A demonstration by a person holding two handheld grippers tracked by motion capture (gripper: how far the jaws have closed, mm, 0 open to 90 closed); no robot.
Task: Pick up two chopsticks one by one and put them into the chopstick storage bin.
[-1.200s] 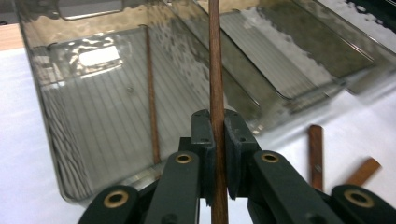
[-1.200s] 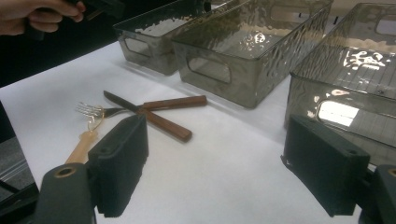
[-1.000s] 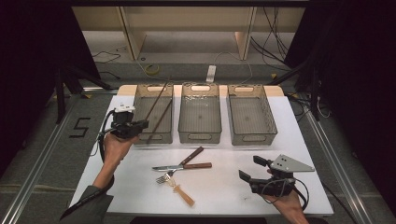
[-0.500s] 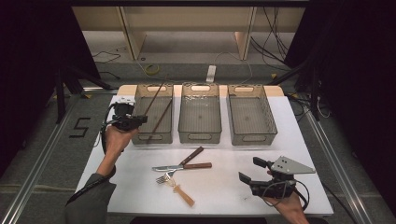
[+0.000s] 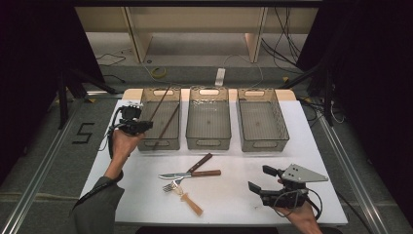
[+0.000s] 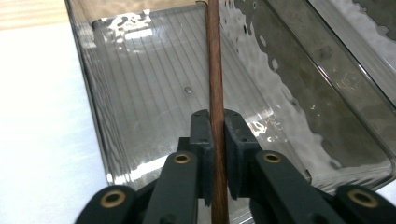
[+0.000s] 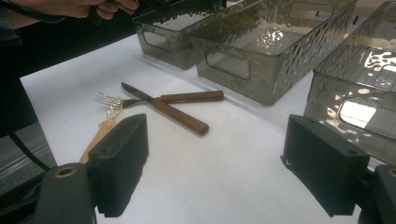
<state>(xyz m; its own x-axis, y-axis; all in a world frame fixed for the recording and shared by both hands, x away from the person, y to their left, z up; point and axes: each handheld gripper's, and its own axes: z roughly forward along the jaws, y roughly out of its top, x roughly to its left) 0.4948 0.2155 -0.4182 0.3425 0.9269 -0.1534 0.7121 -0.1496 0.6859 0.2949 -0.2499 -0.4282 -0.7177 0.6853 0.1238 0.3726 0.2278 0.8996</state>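
Note:
My left gripper [image 5: 146,126] is shut on a thin brown chopstick [image 5: 160,104] that slants up over the left grey bin [image 5: 146,145]. In the left gripper view the jaws [image 6: 217,122] pinch the chopstick [image 6: 214,56] above the bin's ribbed floor [image 6: 140,84]. A second chopstick [image 5: 167,131] leans inside the same bin. My right gripper [image 5: 258,178] rests near the table's front right, open and empty. Its view has the wide-apart jaws [image 7: 222,161] facing two crossed wooden-handled knives [image 7: 180,109] and a fork [image 7: 107,100].
The middle bin [image 5: 208,142] and the right bin [image 5: 263,145] stand in a row with the left one at the back. The knives [image 5: 197,168] and the pale-handled fork [image 5: 182,192] lie mid-table on the white tabletop [image 5: 234,161].
My left hand has moved a little farther from the person, carrying the chopstick over the left bin. The right gripper has hardly moved.

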